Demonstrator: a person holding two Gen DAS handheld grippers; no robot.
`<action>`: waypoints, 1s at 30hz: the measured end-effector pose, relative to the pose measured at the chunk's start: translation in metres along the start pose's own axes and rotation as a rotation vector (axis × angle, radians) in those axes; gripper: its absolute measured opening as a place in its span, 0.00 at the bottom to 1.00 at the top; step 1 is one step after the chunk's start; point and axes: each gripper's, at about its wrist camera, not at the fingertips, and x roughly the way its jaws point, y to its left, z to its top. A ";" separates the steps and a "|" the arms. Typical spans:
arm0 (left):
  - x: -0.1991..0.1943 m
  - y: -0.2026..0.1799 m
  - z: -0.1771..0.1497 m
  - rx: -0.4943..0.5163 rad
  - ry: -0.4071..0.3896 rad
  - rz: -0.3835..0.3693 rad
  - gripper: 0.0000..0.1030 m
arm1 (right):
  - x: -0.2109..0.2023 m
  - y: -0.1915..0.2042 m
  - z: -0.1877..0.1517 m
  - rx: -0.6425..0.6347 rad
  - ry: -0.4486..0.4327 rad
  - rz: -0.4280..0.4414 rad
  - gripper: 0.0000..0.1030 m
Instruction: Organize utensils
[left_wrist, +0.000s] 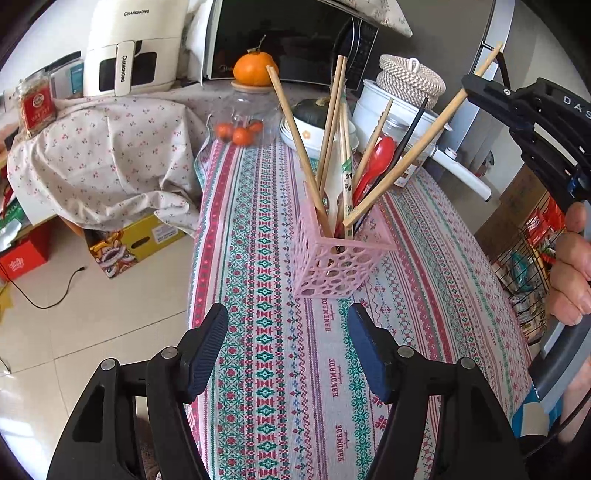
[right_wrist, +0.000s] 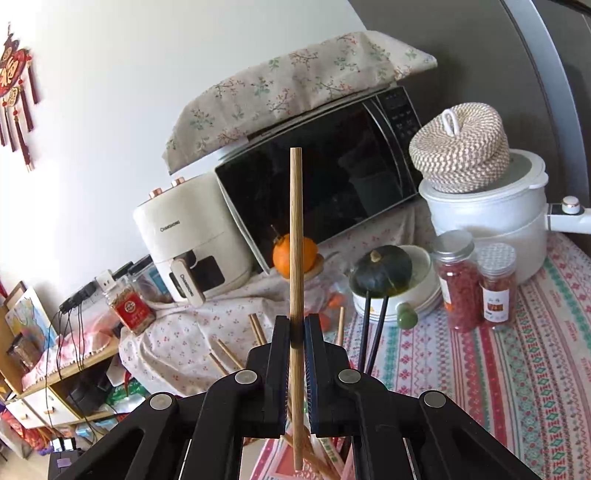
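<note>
A pink perforated utensil holder (left_wrist: 334, 254) stands on the patterned tablecloth (left_wrist: 266, 332). It holds several wooden chopsticks (left_wrist: 295, 136), a red spoon (left_wrist: 376, 162), black chopsticks and a white utensil. My left gripper (left_wrist: 286, 328) is open and empty, just in front of the holder. My right gripper (right_wrist: 296, 325) is shut on a wooden chopstick (right_wrist: 296, 236), held upright above the holder. In the left wrist view this chopstick (left_wrist: 424, 151) slants down from the right gripper (left_wrist: 480, 85), its lower tip at the holder's rim.
Behind the holder stand a glass jar of oranges (left_wrist: 243, 118), a bowl with a dark squash (left_wrist: 314, 114), a white pot with woven lid (left_wrist: 402, 99), spice jars (right_wrist: 476, 280), a microwave (right_wrist: 325, 184) and an air fryer (left_wrist: 129, 51). The table's left edge drops to the floor.
</note>
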 end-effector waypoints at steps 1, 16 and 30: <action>0.000 0.001 0.000 -0.003 0.003 0.000 0.67 | 0.005 0.002 -0.002 -0.004 0.002 -0.007 0.06; -0.005 -0.012 0.002 0.001 0.002 0.001 0.71 | 0.005 -0.007 -0.010 0.002 0.030 0.002 0.51; -0.028 -0.062 -0.001 0.033 -0.071 0.042 0.86 | -0.075 -0.041 -0.006 -0.059 0.023 -0.171 0.89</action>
